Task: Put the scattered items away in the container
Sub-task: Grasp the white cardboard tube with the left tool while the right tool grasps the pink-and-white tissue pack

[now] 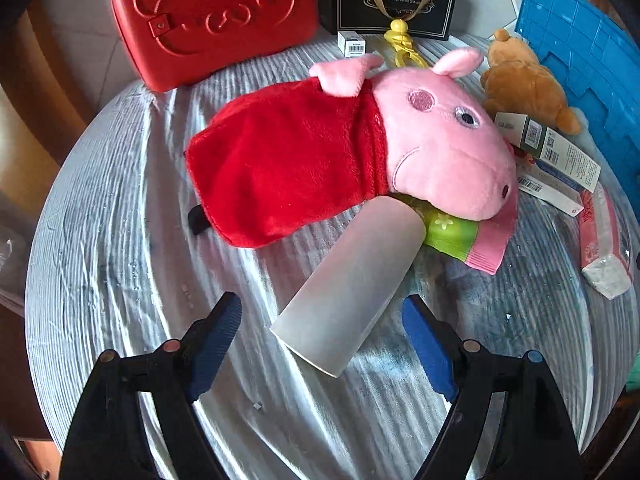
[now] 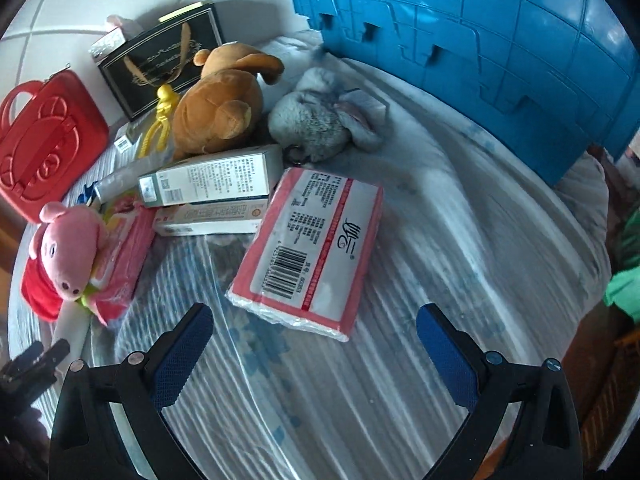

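A frosted white cup (image 1: 352, 280) lies on its side on the striped cloth, its far end tucked under a pink pig plush in a red dress (image 1: 440, 140). My left gripper (image 1: 324, 344) is open and straddles the cup's near end, with small gaps at both pads. My right gripper (image 2: 316, 352) is open and holds nothing, just short of a pink tissue pack (image 2: 312, 248). The blue crate (image 2: 480, 40) stands tipped at the back right. In the right wrist view the pig plush (image 2: 64, 248) is at the far left, beside the left gripper's fingers (image 2: 32, 364).
A brown teddy (image 2: 220, 112), a grey bunny plush (image 2: 316, 120), stacked cartons (image 2: 212, 176) and a yellow toy (image 2: 160, 120) crowd the middle. A red case (image 1: 212, 12) and a black gift bag (image 1: 392, 0) stand at the back. A green-and-pink item (image 1: 460, 236) lies under the pig.
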The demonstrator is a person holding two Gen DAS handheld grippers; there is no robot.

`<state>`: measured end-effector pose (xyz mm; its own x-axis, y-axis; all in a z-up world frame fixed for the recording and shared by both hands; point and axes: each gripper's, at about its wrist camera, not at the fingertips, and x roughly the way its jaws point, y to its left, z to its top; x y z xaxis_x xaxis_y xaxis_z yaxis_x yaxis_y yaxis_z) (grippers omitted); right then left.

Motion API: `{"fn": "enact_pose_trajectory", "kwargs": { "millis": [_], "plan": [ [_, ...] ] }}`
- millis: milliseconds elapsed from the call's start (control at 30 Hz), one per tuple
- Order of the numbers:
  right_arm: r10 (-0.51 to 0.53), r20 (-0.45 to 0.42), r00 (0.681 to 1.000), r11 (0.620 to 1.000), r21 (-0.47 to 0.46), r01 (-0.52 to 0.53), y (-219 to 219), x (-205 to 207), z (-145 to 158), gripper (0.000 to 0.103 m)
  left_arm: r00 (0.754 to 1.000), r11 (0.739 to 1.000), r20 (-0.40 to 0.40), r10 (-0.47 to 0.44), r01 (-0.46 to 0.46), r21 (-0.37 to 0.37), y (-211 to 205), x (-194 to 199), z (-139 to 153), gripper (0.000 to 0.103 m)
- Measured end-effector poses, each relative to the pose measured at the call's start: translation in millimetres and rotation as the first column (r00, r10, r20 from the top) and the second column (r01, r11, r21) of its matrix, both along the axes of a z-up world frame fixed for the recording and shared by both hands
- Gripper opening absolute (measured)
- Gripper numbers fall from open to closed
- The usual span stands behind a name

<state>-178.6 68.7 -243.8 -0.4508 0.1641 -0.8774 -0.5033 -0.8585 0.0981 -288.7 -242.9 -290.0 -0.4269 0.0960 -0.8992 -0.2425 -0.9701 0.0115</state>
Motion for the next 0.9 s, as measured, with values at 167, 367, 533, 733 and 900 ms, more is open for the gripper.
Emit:
{"fn": "enact_pose_trajectory", "kwargs": {
  "millis": [167, 367, 533, 733, 900],
  "plan": [
    [-0.033, -0.03, 0.999, 0.999, 0.033, 0.034, -8, -10, -15, 0.103, 0.999, 0.999, 0.016, -0.046, 0.046, -0.02, 11, -10, -24, 0.083],
    [-0.065, -0.106, 0.992, 0.993, 0.089, 0.074, -19, -11, -47, 0.103, 0.997, 0.999, -0.065, -0.041, 0.042, 0.017, 21, -12, -32, 0.081],
    [-0.098, -0.137, 0.986, 0.99, 0.087, 0.111, -20, -12, -68, 0.103, 0.989, 0.999, -0.14, -0.043, 0.045, 0.009, 29, -8, -31, 0.081],
    [-0.12, -0.108, 0.987, 0.985, 0.113, 0.132, -19, -17, -73, 0.103, 0.98, 0.999, -0.195, -0.038, 0.041, 0.009, 29, 0, -31, 0.085],
    [-0.119, -0.062, 0.991, 0.981, 0.148, 0.127, -23, -24, -74, 0.103, 0.985, 0.998, -0.172, 0.009, 0.003, 0.065, 20, 1, -32, 0.09]
  ]
}}
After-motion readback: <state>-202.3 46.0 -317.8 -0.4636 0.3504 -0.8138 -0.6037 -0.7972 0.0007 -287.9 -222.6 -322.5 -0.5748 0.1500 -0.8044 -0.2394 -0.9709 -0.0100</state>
